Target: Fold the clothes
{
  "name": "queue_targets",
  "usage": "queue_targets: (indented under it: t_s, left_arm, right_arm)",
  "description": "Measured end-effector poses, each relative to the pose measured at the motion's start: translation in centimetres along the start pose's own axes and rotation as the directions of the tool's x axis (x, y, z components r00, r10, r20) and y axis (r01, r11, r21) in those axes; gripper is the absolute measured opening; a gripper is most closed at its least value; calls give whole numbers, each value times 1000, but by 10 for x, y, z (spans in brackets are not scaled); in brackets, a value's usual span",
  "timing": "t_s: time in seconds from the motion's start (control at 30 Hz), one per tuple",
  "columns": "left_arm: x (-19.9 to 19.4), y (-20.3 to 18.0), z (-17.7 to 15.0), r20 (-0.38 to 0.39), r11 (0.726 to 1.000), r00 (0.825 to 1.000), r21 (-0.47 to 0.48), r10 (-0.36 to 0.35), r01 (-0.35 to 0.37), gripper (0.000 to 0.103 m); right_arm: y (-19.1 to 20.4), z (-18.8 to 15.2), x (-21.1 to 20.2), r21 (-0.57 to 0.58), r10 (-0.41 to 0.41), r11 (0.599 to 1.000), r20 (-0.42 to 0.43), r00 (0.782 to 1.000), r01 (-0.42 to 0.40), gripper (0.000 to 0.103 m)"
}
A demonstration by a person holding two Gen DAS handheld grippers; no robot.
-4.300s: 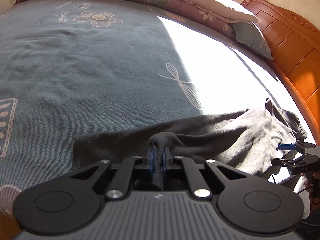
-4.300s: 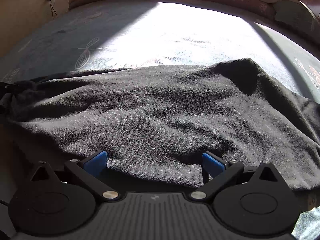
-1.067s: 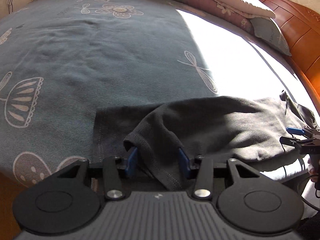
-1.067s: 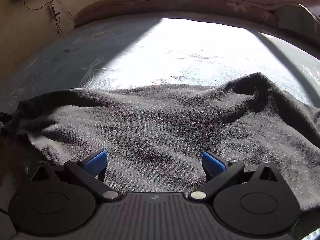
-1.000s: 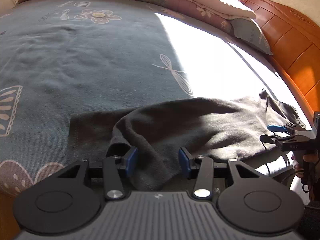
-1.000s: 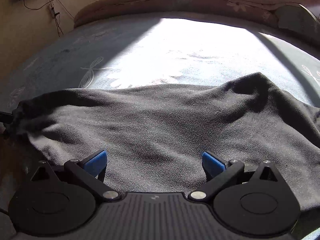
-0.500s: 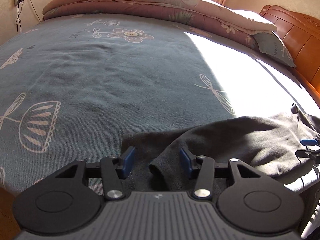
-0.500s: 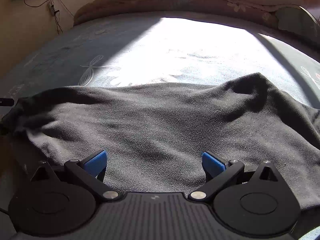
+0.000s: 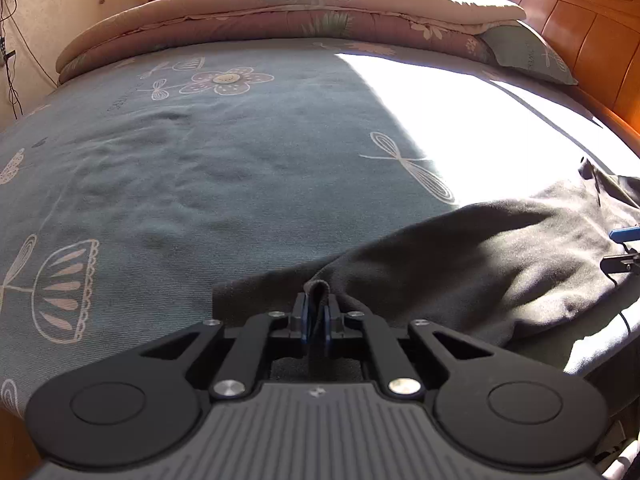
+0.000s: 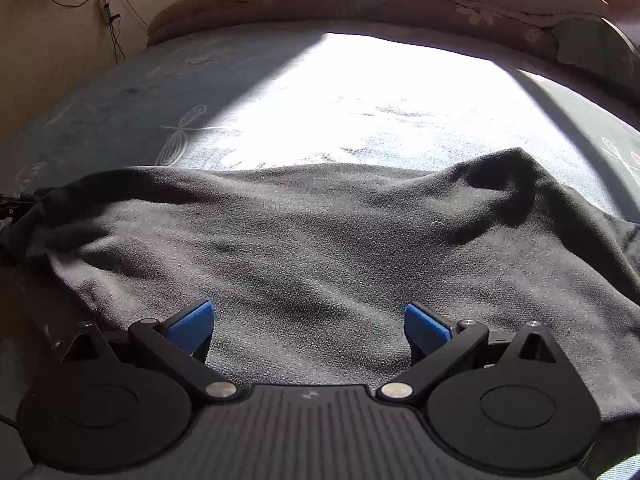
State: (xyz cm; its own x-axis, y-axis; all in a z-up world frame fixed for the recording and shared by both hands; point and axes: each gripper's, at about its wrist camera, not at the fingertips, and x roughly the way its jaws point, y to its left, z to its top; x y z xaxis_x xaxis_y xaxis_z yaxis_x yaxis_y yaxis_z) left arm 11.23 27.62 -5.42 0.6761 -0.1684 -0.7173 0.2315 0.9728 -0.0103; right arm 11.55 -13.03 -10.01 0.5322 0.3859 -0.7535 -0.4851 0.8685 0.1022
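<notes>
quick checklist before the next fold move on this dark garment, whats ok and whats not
1. Left tongs shut on a fold of the dark garment: ok.
2. Right tongs gripping the cloth: not ok, open, blue pads apart over it.
3. Garment lying flat: not ok, wrinkled, with a raised bump.
4. Space on the bed sheet beyond the garment: ok.
5. Whole garment on the bed: cannot tell, near edge hidden.

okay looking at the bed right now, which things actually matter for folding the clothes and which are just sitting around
Part of the job:
- dark grey knit garment
- left gripper, shut on its edge
- right gripper, open over it

Just there:
- pink floral quilt
- grey-green pillow
- orange wooden headboard
- blue-grey patterned bedsheet
</notes>
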Motion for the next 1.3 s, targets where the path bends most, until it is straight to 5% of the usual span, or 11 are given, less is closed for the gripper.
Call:
queue_targets:
  t_s: [0.2, 0.3, 0.6, 0.7, 0.8, 0.9, 1.1, 1.2, 1.27, 1.3]
  left_arm:
    - [6, 32, 17, -39, 994, 999, -104, -25, 21, 11]
    - [7, 32, 11, -58, 994, 998, -105, 26, -32, 20]
    - [-28, 8, -11, 9, 982, 998, -179, -66, 66, 24]
    - [-37, 9, -27, 5, 932, 989, -334, -148, 141, 37]
    - [-34, 21, -45, 17, 836, 971, -506, -237, 213, 39]
    - [-20, 36, -57, 9, 765, 968, -611, -251, 204, 44]
    - [2, 53, -64, 34, 713, 973, -675, -228, 190, 46]
    - [3, 53, -63, 59, 723, 981, -668, -184, 176, 43]
    - [2, 50, -62, 57, 742, 987, -653, -149, 149, 23]
    - [1, 49, -62, 53, 751, 990, -646, -131, 134, 5]
  right_arm:
    - [1, 0, 1, -1, -6, 1000, -2, 1000, 6, 103]
    - [0, 1, 0, 5, 0, 1000, -2, 1000, 0, 103]
    - [1, 0, 0, -3, -4, 1000, -2, 1000, 4, 103]
    - [0, 0, 0, -1, -1, 1000, -2, 1000, 1, 103]
    - [0, 0, 0, 1, -1, 1000, -2, 1000, 1, 103]
    - [0, 1, -1, 14, 2, 1000, -6, 1000, -2, 103]
    - [-8, 3, -10, 91, 44, 995, 4, 999, -45, 103]
    - [-9, 2, -14, 102, 43, 994, 8, 999, -44, 103]
    - [-8, 2, -15, 101, 40, 994, 7, 999, -40, 103]
    - [-8, 2, -15, 101, 39, 994, 6, 999, -39, 103]
